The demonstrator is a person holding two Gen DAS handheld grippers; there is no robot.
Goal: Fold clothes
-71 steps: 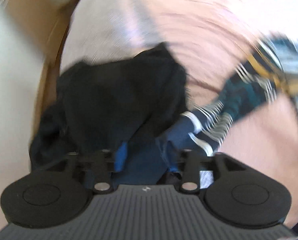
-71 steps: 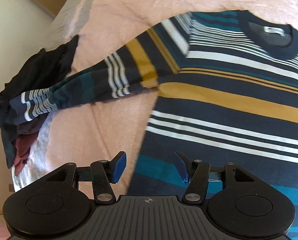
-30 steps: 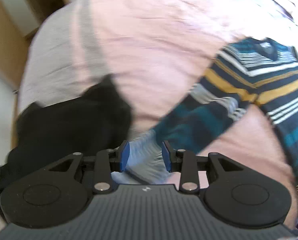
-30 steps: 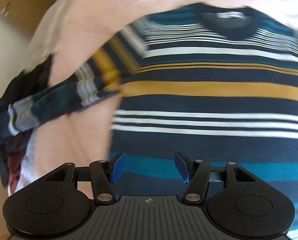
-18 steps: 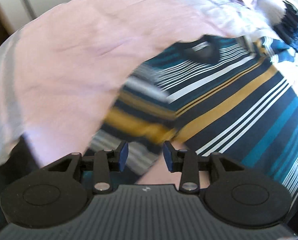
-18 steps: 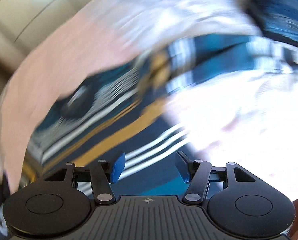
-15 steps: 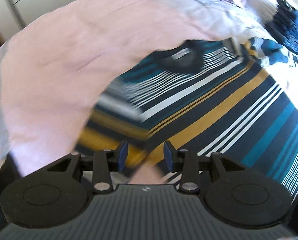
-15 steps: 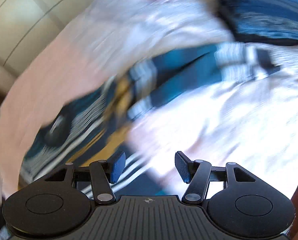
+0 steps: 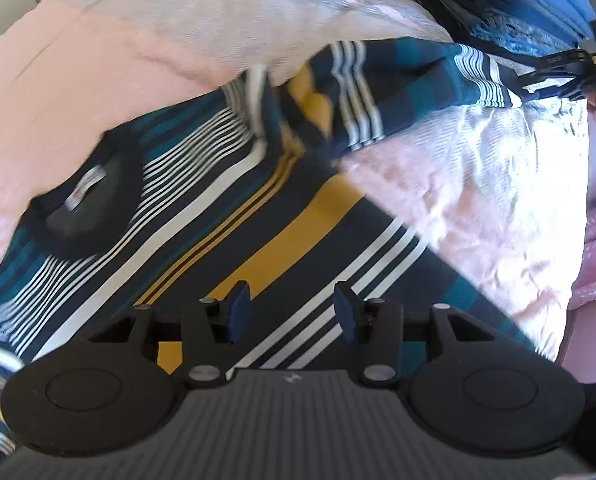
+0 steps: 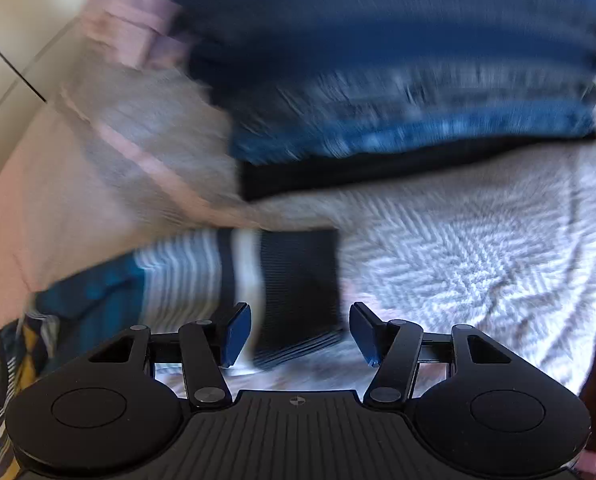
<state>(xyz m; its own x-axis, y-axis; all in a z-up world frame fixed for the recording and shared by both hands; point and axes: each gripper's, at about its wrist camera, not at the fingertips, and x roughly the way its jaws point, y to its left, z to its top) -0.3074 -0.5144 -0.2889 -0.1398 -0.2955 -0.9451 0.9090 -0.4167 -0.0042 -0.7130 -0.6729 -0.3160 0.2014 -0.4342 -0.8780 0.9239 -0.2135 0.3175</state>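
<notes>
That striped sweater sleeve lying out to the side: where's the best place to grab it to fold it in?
Probably the dark ribbed cuff. It lies flat at the sleeve's free end, right ahead of the open right gripper. Come from the cuff's end, one finger sliding under and one over.

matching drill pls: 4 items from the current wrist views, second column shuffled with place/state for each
Items
1. dark ribbed sleeve cuff of the striped sweater
2. dark round neck collar with white label
3. stack of folded blue clothes
4. left gripper

Places/states
A. piled on the bedspread beyond the sleeve end
B. open, above the sweater's mustard and white chest stripes
C. between the right gripper's open blue pads
D. left side of the left wrist view, lying flat

Pairs: 1-C, 2-D, 3-A, 4-B
</notes>
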